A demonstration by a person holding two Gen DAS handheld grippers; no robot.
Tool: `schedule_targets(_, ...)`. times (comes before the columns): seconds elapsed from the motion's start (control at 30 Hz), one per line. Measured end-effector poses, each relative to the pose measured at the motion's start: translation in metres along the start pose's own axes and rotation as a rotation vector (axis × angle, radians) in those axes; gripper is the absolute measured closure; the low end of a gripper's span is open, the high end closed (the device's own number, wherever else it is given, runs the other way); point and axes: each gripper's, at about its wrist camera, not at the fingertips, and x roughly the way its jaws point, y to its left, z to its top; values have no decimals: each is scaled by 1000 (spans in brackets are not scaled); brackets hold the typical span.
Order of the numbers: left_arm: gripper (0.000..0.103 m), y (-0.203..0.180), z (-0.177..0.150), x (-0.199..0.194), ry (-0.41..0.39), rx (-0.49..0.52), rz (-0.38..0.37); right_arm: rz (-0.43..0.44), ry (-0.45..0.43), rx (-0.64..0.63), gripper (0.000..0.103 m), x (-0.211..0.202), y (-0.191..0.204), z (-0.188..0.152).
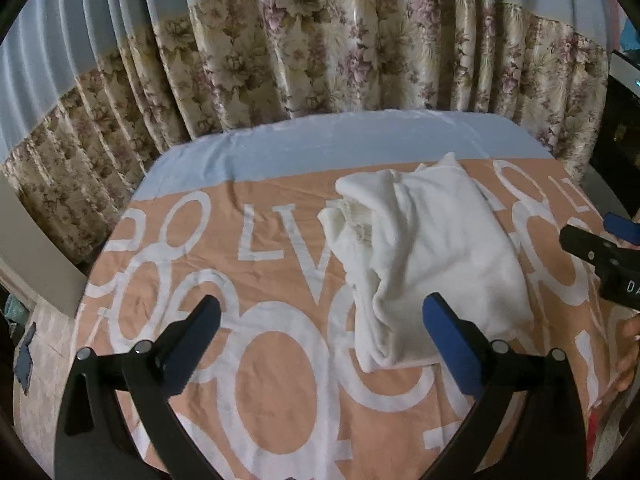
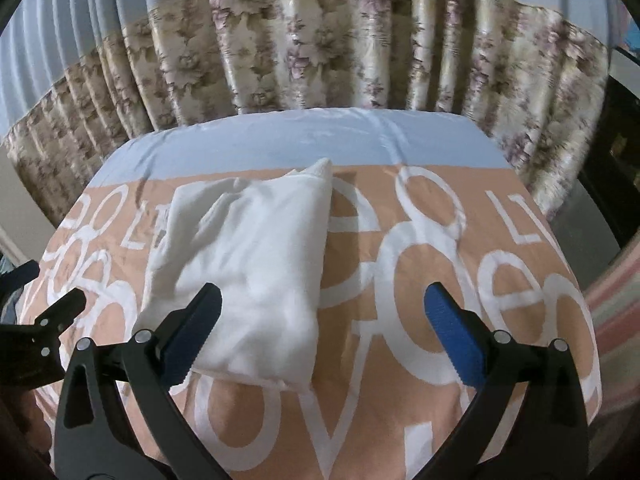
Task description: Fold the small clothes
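white garment (image 1: 432,264) (image 2: 248,268) | soft small piece of clothing, plain white, ribbed knit edge showing at one side | folded over into a thick, slightly rumpled bundle | lying flat on the peach-and-white lettered cloth, held by nothing

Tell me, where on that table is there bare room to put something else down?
Bare cloth shows on both sides of the white garment: a wide patch to its right on the peach tablecloth, another to its left, and the blue strip by the curtain. It is crowded near the garment's front edge, where both open grippers hover.
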Motion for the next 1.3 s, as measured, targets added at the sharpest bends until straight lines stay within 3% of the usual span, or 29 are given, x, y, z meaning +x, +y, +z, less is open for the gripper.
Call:
schedule_targets(0.4,2,23,17,-52,-96,-113,43,-56,-76,-10,3,-51,11,8)
schedule_targets(0.77,2,33,21,-78,-106,-136,75,-152,-197,-10,3,-85,14,13)
schedule_targets(1.3,2,39,21,-70,-93,-157,112,-154,-218,11,3,-86,7,11)
